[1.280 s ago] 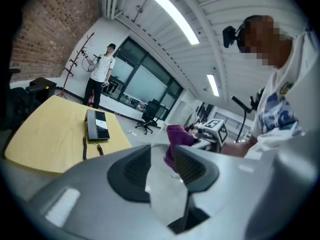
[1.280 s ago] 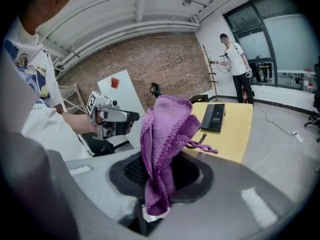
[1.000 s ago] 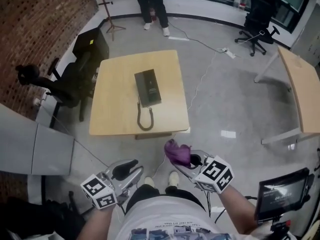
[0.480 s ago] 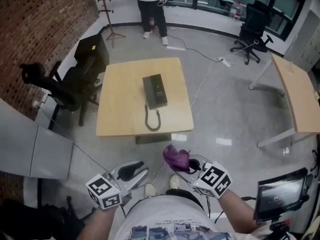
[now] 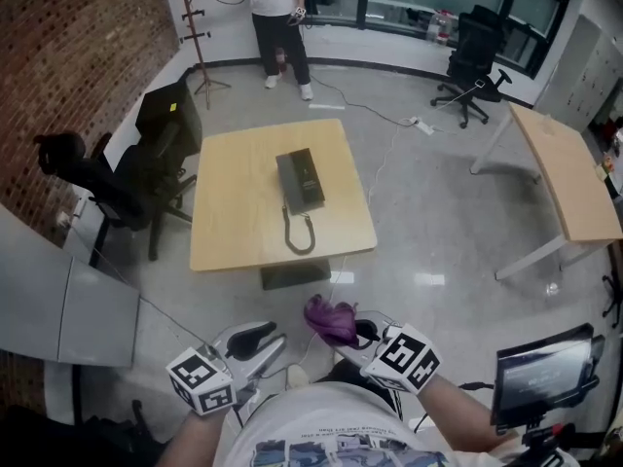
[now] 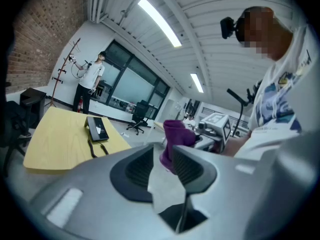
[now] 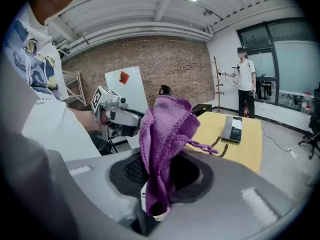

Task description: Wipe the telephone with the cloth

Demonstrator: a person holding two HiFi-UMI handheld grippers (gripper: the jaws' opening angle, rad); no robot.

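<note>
Shiny office floor all round, and one small wooden desk (image 5: pixel 234 222) sits in the upper middle of the head view. On it the telephone (image 5: pixel 300 180) lies flat, a dark slab with its cord looping off the near end. Well apart from that, at the bottom middle, the right gripper (image 5: pixel 355 334) has its jaws clamped on the cloth (image 5: pixel 331 321), a purple knitted rag that's bunched up and flopping over. It looks soft and light, so pinching a thick fold seems smartest, since loose edges could slip. The left gripper (image 5: pixel 255 341) has its jaws apart with nothing between them.
</note>
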